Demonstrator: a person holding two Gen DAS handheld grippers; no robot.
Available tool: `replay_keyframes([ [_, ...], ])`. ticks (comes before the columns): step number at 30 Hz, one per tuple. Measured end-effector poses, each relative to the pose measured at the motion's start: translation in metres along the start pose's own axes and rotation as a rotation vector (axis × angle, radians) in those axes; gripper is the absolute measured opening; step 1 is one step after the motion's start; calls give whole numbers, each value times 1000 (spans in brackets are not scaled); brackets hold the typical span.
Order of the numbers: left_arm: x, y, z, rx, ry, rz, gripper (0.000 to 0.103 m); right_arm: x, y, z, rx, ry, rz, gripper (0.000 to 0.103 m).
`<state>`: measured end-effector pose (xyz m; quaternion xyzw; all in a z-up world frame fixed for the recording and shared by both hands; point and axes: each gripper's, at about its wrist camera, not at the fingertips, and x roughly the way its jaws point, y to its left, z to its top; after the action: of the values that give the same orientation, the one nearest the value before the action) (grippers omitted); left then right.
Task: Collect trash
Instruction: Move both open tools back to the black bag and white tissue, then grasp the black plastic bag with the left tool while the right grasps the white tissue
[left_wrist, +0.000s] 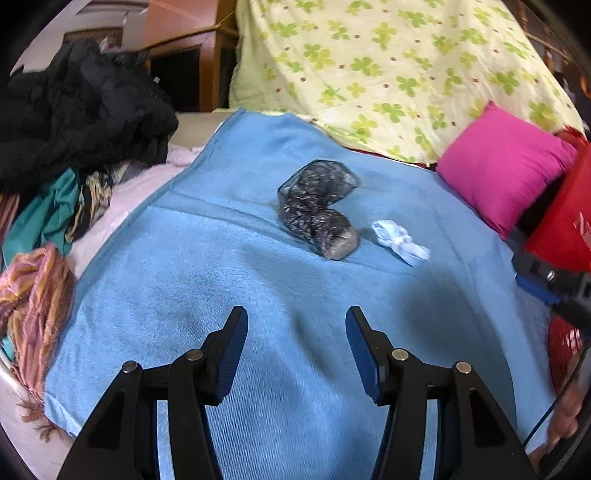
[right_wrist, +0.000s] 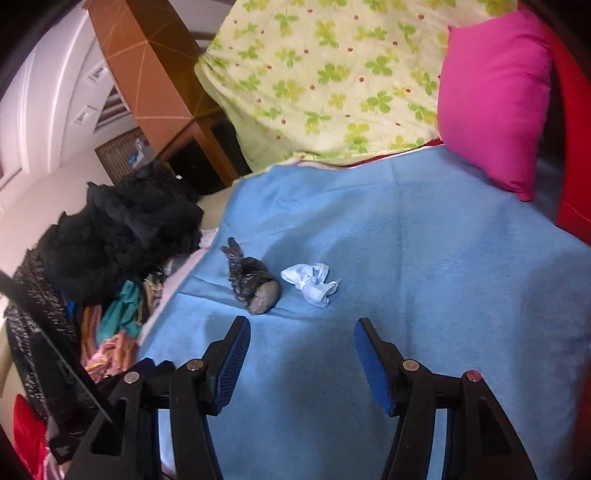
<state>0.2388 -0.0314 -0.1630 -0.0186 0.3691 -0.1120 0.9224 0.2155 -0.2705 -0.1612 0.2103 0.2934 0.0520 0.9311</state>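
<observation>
Left wrist: crinkled dark plastic wad (left_wrist: 318, 208), white crumpled tissue (left_wrist: 399, 240); both hand-held grippers wide, empty.

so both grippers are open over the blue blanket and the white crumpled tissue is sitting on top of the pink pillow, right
Not quite. The white crumpled tissue is not on the pink pillow; it lies on the blue blanket, beside the dark crumpled plastic bag. The right wrist view shows this plainly. The rest holds: the left gripper and the right gripper are open over the blanket.

Your left gripper (left_wrist: 296, 347) & right gripper (right_wrist: 302, 356): black linkage arms w/ silver pivot pins, ribbed blue pads (right_wrist: 367, 360).
</observation>
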Motion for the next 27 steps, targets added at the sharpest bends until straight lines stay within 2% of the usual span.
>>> replay_keyframes([
  [5, 19, 3, 15, -30, 13, 6, 56, 46, 1, 8, -32, 56, -8, 62],
  [8, 34, 5, 27, -50, 17, 20, 56, 66, 3, 10, -47, 75, -11, 55],
  [9, 37, 7, 30, -60, 17, 22, 56, 71, 4, 11, -51, 81, -11, 48],
  [12, 50, 11, 41, -91, 17, 20, 56, 90, 6, 16, -62, 95, -18, 44],
  [14, 58, 11, 49, -101, 22, 7, 56, 104, 6, 21, -65, 106, -34, 43],
  [19, 79, 10, 65, -110, 14, -49, 56, 125, -1, 33, -23, 115, -10, 43],
  [27, 107, 1, 85, -103, 34, -132, 59, 163, -12, 30, 38, 179, -7, 41],
])
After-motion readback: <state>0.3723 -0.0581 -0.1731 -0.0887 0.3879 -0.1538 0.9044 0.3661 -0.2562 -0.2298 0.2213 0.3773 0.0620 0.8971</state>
